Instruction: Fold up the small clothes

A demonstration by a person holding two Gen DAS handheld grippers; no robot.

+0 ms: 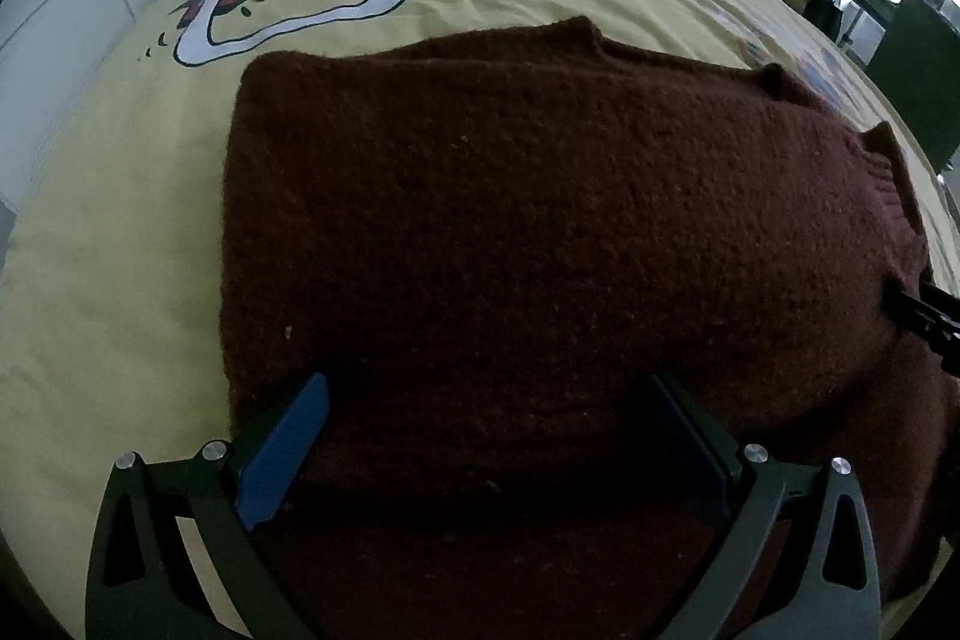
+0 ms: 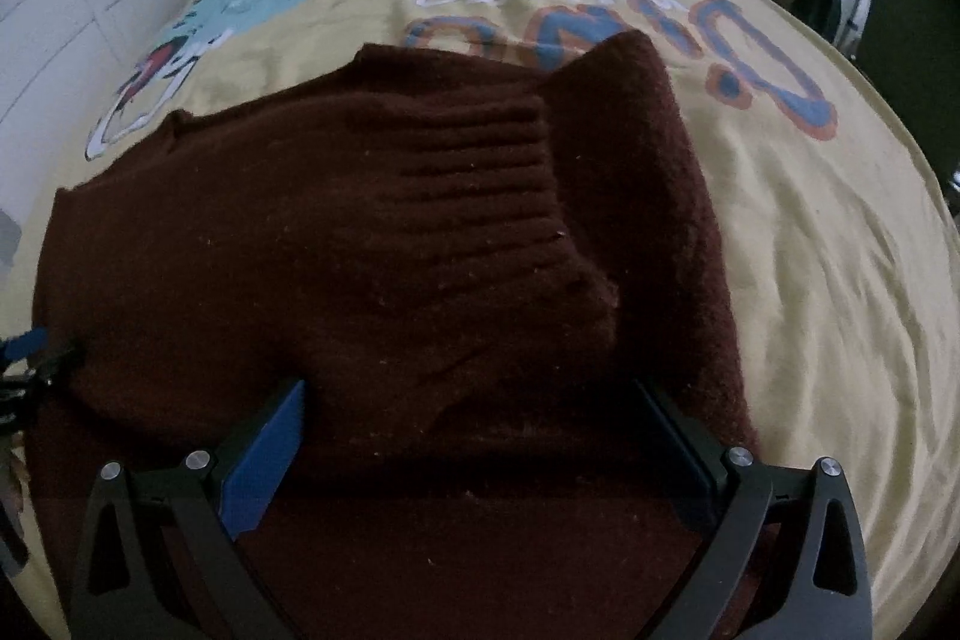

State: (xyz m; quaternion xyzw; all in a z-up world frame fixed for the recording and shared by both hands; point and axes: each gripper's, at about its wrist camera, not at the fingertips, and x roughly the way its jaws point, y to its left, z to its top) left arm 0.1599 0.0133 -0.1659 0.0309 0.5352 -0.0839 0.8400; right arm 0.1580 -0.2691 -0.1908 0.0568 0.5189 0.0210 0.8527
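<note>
At the far left a pale wall (image 1: 72, 10) is bordering the bed, whose yellow cartoon-printed sheet (image 1: 108, 232) is carrying the whole scene. Moving rightward, the dark maroon knitted sweater (image 1: 510, 220) is lying across the middle of that sheet, partly folded already, with one layer doubled over another. The left gripper (image 1: 489, 436) is sitting low over the sweater's near-left portion, its jaws spread wide to either side of the knit and gripping nothing. Further right, the ribbed band (image 2: 480, 172) is lying on top of the body, and beyond it a folded-in panel is running along the right edge. The right gripper (image 2: 480, 442) is hovering over the near-right portion, likewise spread wide and empty, with fabric lying between and beneath its fingers. The knit is looking thick, soft and limp, fairly heavy for a small garment, so it is likely to sag and drag rather than hold shape; its fuzzy surface should resist slipping. A sound hold would probably be the near edge, pinching through both layers at each corner so that the fold lifts evenly.
</note>
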